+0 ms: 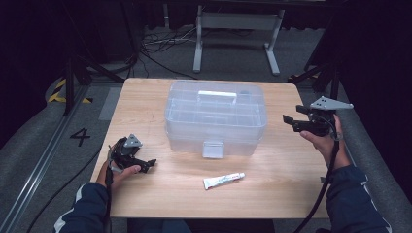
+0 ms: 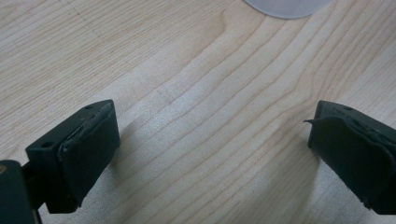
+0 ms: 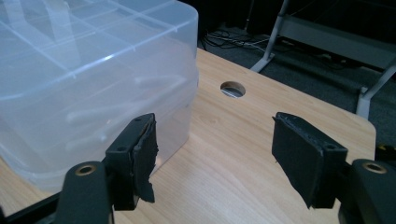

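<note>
Clear lidded storage box (image 1: 215,117), mid-counter (image 1: 282,170), just beside the raised right hand-held gripper (image 1: 290,122), jaws apart, empty, likely positioned for its side; left hand-held gripper (image 1: 148,165) open, resting low; tube (image 1: 223,180) between them.

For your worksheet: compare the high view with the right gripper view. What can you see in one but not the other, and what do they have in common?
High view alone: the white tube lying on the table's near side, the front latch of the clear box, and the left gripper low over the wood.

Right gripper view alone: a round hole in the tabletop beyond the box's corner.

Both: the clear plastic box with its lid on, the wooden table, the right gripper with jaws apart and nothing between them, and the grey frame legs on the floor behind.
</note>
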Demonstrator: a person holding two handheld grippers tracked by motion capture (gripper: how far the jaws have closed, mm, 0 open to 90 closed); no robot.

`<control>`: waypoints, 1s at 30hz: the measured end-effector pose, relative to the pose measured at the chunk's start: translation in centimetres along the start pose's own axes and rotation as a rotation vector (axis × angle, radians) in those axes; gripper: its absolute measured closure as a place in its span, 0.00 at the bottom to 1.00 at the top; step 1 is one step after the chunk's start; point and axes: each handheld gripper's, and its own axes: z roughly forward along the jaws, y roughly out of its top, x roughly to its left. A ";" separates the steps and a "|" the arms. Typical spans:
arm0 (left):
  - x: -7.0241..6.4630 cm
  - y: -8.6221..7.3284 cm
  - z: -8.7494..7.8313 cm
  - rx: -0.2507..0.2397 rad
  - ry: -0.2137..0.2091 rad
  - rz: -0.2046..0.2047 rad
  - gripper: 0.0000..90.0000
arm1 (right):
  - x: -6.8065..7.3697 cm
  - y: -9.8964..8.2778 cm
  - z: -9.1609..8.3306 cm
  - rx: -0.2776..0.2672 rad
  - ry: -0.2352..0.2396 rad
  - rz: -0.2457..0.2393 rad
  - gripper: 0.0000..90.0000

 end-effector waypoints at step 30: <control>0.0 -0.1 0.0 -0.001 0.005 -0.005 0.03 | 5.9 7.5 5.2 -0.015 0.173 -0.135 0.44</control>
